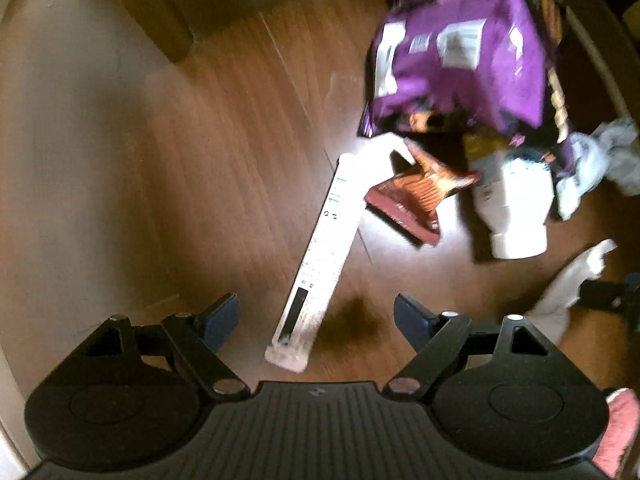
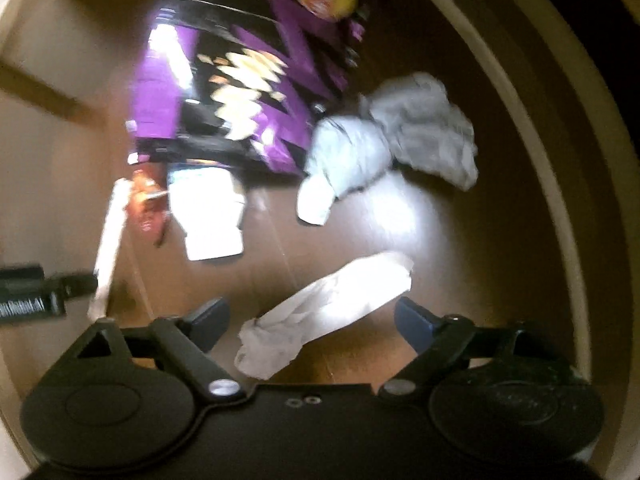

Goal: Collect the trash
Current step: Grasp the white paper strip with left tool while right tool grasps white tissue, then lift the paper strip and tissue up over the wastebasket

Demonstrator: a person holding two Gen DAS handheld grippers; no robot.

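Note:
Trash lies on a brown wooden table. In the left wrist view my left gripper point(image 1: 316, 316) is open with a long white carton point(image 1: 316, 256) lying between its fingers. Beyond it lie a red-brown wrapper point(image 1: 416, 200), a white cup point(image 1: 516, 208), a purple chip bag point(image 1: 460, 48) and crumpled tissues point(image 1: 608, 156). In the right wrist view my right gripper point(image 2: 312, 320) is open around a crumpled white tissue point(image 2: 324, 308). The chip bag point(image 2: 232, 80), cup point(image 2: 208, 212), wrapper point(image 2: 146, 204), carton point(image 2: 110, 236) and grey tissues point(image 2: 392, 136) lie farther off.
The table's curved pale rim point(image 2: 540, 128) runs along the right. The left gripper's black body point(image 2: 32, 292) shows at the left edge of the right wrist view. Another white tissue point(image 1: 568, 288) lies right of the left gripper. A pink cloth point(image 1: 620, 428) sits at the lower right.

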